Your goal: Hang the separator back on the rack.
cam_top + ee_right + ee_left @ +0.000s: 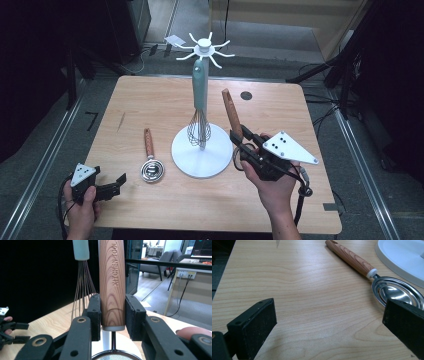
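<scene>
So the whisk (199, 107) already hangs on the white rack (204, 75), right tool (244, 144) is clenched on a wooden-handled strainer (231, 112) held upright beside it, left tool (114, 185) released, 1 wooden-handled skimmer (150, 162) waiting on the bench (150, 100).

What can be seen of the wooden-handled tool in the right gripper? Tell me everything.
The wooden-handled tool has a reddish-brown grained handle stamped KITCHEN TOOL, with a pale collar and thin metal stem below leading to a round metal rim, part hidden. It stands upright, handle up, clamped between the right gripper fingers, above the table beside the white stand.
</scene>
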Action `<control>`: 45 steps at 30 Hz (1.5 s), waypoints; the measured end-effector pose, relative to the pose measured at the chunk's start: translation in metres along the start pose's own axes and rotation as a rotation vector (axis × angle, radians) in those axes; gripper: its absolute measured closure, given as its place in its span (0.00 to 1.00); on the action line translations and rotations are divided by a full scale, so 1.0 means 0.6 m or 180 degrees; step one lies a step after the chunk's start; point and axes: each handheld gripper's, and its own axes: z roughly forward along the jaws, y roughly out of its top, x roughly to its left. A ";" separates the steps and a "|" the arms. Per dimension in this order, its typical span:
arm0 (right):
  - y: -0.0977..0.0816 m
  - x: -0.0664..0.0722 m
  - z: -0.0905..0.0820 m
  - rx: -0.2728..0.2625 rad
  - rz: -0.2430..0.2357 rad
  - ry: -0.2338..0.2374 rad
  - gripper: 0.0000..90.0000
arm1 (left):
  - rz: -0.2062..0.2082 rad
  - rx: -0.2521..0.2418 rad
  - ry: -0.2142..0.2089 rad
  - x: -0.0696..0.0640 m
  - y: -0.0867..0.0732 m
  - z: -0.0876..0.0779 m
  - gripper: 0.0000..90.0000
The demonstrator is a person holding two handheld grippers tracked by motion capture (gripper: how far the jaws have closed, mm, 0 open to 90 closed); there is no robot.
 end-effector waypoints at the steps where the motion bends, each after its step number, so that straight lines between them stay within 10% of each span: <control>1: 0.002 0.001 0.000 -0.0006 0.0003 -0.0002 0.78 | -0.0005 -0.0002 0.0003 0.000 0.000 0.000 0.00; 45: 0.052 0.013 -0.014 -0.0317 -0.0059 -0.0050 0.78 | 0.0007 0.0012 0.0006 -0.001 0.000 0.000 0.00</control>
